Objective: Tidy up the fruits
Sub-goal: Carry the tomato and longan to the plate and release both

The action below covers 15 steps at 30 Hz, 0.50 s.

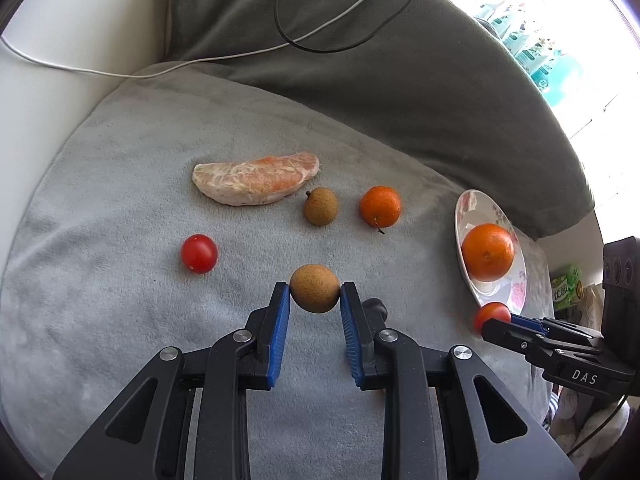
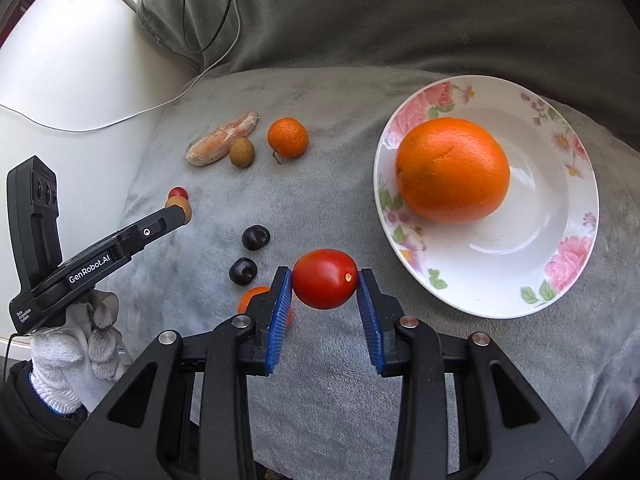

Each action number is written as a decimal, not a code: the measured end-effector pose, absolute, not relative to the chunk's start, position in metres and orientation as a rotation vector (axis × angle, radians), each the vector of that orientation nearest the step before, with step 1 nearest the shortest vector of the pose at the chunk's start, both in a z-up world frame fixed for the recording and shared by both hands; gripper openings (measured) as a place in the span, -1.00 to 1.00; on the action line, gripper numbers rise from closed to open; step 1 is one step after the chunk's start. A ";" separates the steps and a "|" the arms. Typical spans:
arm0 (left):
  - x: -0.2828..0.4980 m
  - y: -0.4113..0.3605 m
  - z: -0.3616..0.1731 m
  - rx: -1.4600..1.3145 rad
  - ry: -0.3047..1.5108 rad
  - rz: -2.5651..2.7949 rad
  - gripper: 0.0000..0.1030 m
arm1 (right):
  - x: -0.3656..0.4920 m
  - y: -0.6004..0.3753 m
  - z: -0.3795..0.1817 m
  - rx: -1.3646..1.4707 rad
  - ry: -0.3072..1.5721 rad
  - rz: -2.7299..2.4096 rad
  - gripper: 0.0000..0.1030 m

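Brown, rough-skinned longan point(image 1: 315, 288) is pinched by the left gripper point(image 1: 315, 300), while the right gripper point(image 2: 325, 282) clamps a glossy red tomato point(image 2: 325, 279)

A brown longan point(image 1: 315, 294) is clamped between the blue pads of the left gripper point(image 1: 315, 300). A large orange point(image 1: 487, 252) is held in the floral plate point(image 1: 468, 208), beside the right gripper point(image 1: 494, 320)

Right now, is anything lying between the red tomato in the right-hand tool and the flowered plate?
No. In the right wrist view, only bare grey blanket lies between the tomato and the plate's rim. The big orange sits on the plate itself.
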<state>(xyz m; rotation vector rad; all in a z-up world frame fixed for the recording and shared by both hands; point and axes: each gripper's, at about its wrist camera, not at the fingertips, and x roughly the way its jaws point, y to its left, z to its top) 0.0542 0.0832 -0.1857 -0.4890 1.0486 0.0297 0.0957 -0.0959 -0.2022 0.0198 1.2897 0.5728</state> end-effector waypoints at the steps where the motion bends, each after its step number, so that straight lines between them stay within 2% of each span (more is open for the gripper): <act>1: 0.056 0.080 -0.185 -0.487 1.049 0.021 -0.53 | 0.095 -0.101 -0.200 0.024 1.286 0.565 -0.32; 15: 0.075 0.022 -0.171 -0.441 1.051 -0.112 -0.53 | 0.114 -0.174 -0.181 0.096 1.244 0.442 -0.32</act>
